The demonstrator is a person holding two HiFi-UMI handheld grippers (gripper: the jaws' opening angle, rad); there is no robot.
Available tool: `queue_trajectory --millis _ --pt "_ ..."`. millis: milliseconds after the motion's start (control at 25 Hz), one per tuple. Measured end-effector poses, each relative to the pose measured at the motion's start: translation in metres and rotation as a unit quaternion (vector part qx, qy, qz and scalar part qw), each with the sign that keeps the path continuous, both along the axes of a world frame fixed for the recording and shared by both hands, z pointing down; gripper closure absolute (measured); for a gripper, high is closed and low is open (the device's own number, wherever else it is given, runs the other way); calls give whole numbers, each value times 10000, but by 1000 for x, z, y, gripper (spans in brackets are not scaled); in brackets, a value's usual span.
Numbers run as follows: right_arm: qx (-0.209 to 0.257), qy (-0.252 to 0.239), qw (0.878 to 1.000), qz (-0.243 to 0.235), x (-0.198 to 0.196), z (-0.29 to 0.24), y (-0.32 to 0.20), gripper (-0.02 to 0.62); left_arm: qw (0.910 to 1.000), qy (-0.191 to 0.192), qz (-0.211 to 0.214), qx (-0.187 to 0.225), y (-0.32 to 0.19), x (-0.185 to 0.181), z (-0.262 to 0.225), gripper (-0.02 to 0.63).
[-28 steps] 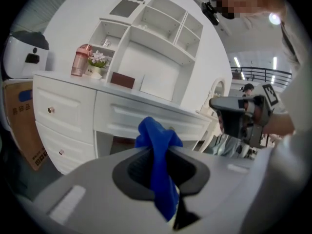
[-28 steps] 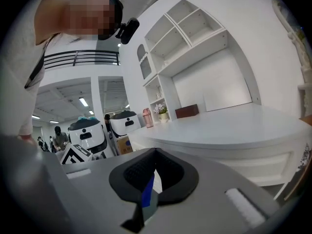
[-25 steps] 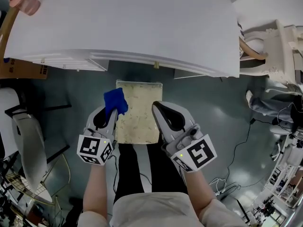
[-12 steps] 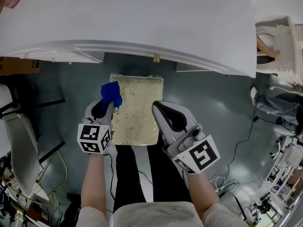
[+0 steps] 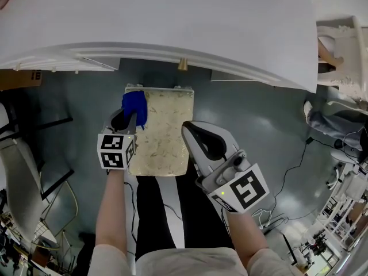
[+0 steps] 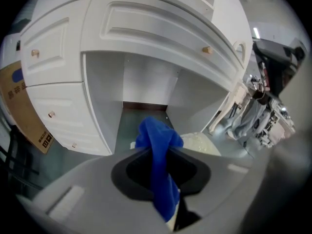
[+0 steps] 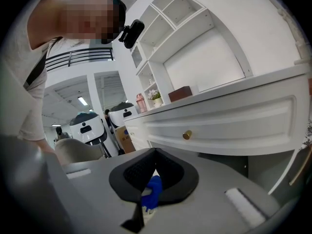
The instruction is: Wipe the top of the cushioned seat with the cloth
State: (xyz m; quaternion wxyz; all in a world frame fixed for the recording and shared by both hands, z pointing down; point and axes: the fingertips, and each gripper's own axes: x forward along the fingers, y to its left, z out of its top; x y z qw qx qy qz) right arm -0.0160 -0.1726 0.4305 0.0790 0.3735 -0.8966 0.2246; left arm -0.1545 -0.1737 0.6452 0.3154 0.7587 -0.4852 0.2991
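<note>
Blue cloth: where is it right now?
In the head view, the blue cloth is pinched in the left gripper, over the far-left corner of the cushioned seat, just in front of the white desk.

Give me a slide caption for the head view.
Left gripper holding blue cloth at left edge of cushioned seat; right gripper shut.

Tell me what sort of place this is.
Probably a robotics lab staged as a home room: white robots stand in the background, cables trail across the floor, and a white drawered desk serves as furniture.
</note>
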Motion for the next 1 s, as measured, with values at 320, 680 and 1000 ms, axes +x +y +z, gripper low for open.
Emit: queue_trajectory --millis 320,680,1000 --pt "-80 -5 10000 15 10 7 3 600 9994 251 -192 127 -6 0 -6 448" --pt "-112 -17 9999 10 19 12 5 600 9989 -45 -249 -391 -7 3 23 574" --pt "-152 4 9998 152 38 19 0 600 9988 58 -296 -395 -6 21 30 575"
